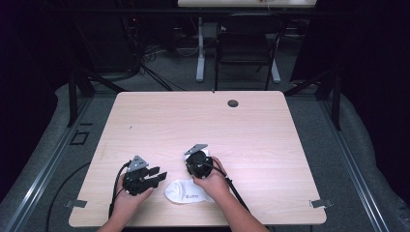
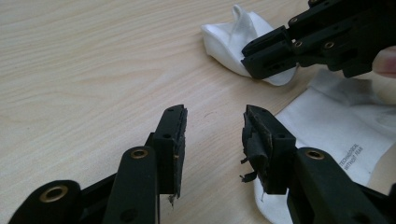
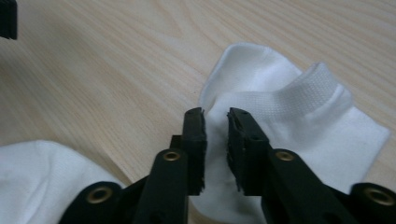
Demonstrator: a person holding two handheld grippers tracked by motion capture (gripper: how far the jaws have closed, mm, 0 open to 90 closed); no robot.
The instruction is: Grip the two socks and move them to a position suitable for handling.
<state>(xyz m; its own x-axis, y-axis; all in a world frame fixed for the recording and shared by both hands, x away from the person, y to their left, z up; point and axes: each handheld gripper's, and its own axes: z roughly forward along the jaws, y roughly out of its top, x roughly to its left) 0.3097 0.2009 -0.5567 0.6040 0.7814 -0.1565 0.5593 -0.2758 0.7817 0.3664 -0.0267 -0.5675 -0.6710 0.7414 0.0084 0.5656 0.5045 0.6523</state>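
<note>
Beside the limp, light white sock [image 3: 299, 116], the right gripper [image 3: 215, 122] seemingly nips its ribbed cuff [image 3: 299, 91]; the left gripper [image 2: 212, 128] gapes unladen.

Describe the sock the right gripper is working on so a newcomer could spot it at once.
Start at the light wood table and go to its near edge, where the two hands hold black grippers. The sock lies under the right gripper, its fabric bunched between the nearly closed jaws. Its ribbed cuff stands up, unlike the other white sock, which lies flat and carries small grey print.
</note>
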